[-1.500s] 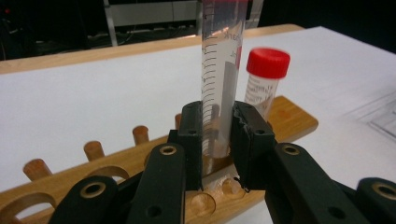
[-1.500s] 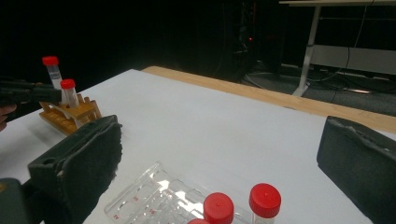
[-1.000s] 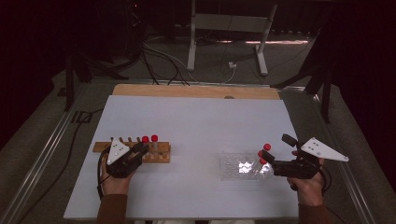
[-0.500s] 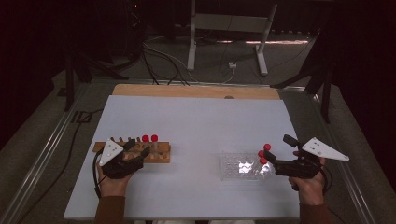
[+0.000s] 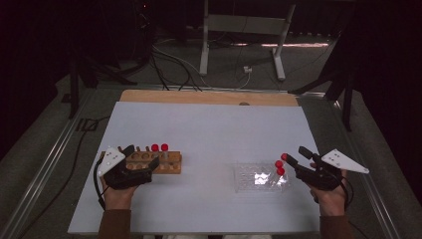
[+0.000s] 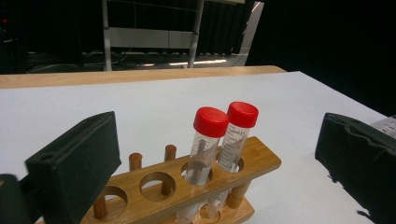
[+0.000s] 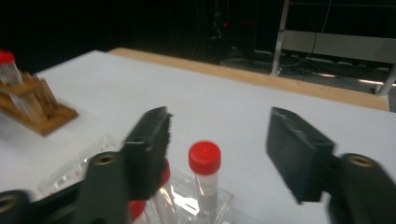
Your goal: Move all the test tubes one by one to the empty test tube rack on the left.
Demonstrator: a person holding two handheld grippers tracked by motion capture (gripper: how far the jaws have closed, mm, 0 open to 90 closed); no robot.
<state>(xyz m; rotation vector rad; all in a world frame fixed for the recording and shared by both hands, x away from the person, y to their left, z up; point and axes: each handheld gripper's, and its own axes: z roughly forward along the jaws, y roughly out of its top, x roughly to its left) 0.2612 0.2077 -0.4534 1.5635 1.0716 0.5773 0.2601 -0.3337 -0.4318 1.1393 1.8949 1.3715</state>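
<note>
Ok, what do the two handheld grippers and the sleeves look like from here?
Both are black. The left gripper and the right gripper each carry a pale grey three-cornered plate on top and trail a thin black cable. Their fingers are blocky matte black pads. The sleeves are brown.

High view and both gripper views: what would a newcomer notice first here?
The red caps stand out first: two capped tubes upright in the wooden rack at the table's left, where the left hand-held gripper has just opened with nothing between its pads. At the right, more red-capped tubes stand in a clear tray, and the right hand-held gripper has just been closing around one, not yet touching.
</note>
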